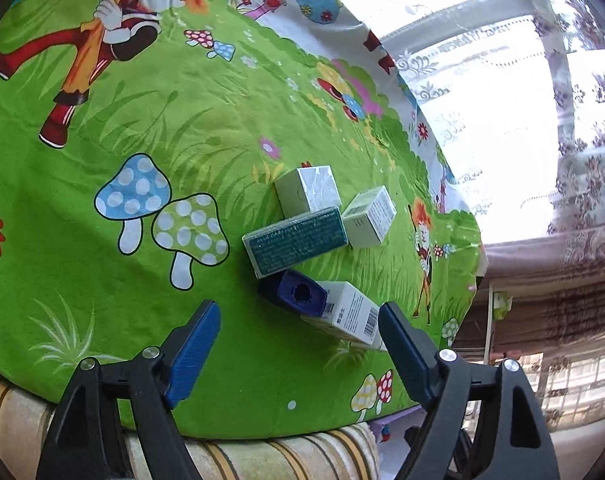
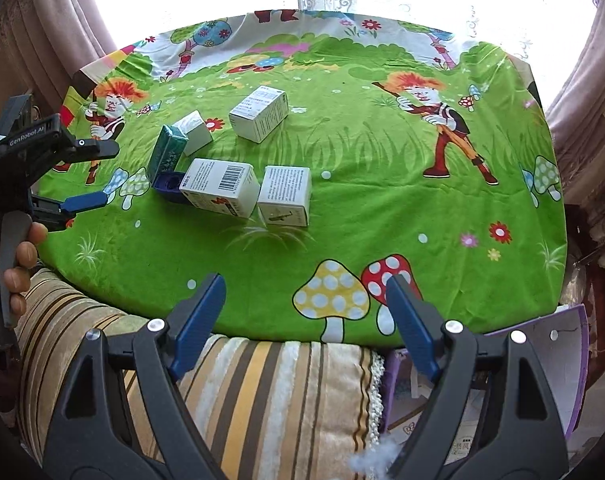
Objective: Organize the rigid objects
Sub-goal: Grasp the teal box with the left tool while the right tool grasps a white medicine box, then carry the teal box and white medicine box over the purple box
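Several small boxes lie on a green cartoon cloth [image 2: 382, 184]. A teal box [image 1: 296, 240] [image 2: 165, 154] leans by a small white box [image 1: 308, 189] [image 2: 194, 131]. A dark blue box [image 1: 294, 293] [image 2: 169, 186] touches a white barcode box [image 1: 352, 316] [image 2: 221, 186]. Another white box [image 2: 285, 196] lies right of it, and one more [image 1: 369, 216] [image 2: 259, 113] sits farther back. My left gripper [image 1: 298, 322] [image 2: 102, 174] is open, just short of the blue and barcode boxes. My right gripper [image 2: 304, 294] is open and empty over the cloth's near edge.
The cloth covers a striped cushion [image 2: 262, 380] whose edge shows below. Lace curtains and a window [image 1: 522, 100] stand behind the surface. A purple box [image 2: 482, 392] with papers lies low at the right.
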Available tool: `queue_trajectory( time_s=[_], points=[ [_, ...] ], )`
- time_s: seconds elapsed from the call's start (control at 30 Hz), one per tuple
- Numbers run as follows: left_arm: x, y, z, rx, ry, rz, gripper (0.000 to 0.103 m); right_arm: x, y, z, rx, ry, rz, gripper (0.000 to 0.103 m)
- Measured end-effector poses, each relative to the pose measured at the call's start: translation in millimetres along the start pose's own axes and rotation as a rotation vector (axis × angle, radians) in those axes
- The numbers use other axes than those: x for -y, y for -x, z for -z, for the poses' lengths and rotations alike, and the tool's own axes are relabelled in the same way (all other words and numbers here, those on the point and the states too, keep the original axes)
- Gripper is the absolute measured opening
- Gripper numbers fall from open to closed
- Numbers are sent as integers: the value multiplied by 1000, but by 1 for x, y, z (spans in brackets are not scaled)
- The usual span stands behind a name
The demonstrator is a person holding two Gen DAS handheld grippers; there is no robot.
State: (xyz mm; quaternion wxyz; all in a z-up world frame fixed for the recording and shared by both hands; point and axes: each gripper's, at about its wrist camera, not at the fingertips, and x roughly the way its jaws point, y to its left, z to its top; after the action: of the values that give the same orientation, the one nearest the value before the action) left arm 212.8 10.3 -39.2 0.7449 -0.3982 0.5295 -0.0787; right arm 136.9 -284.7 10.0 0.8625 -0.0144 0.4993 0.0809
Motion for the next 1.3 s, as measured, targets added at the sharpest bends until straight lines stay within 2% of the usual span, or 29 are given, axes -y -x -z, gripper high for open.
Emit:
queue_trajectory(
  time_s=[0.17, 0.33, 0.7, 1.03, 1.07, 1.13, 1.2, 1.27, 1.3],
  points=[
    [-12, -17, -16, -20, 131, 27, 85, -10, -23, -14, -22, 34, 11, 84],
    [-13, -31, -25, -35, 205, 54, 86, -10, -42, -26, -29, 30, 21, 84],
    [-10, -55, -34, -61, 241, 25, 86, -12, -71, -40, -41, 29, 12, 84],
    [-9, -62, -37, -59, 220, 13, 84, -5, -83, -48, -35, -2, 22, 83],
    [-8, -63, -37, -61, 217, 15, 83, -5, -85, -48, -37, -5, 24, 80],
    [-7, -62, -37, -60, 208, 16, 74, -4, -89, -49, -45, -9, 24, 71],
    [-5, -63, -37, -61, 196, 18, 74, -6, -93, -49, -57, 1, 24, 56],
    [-5, -63, -38, -58, 196, 22, 74, -8, -96, -48, -67, 12, 24, 47],
    [-6, -63, -38, -57, 194, 22, 74, -9, -96, -48, -64, 16, 27, 47]
  ],
)
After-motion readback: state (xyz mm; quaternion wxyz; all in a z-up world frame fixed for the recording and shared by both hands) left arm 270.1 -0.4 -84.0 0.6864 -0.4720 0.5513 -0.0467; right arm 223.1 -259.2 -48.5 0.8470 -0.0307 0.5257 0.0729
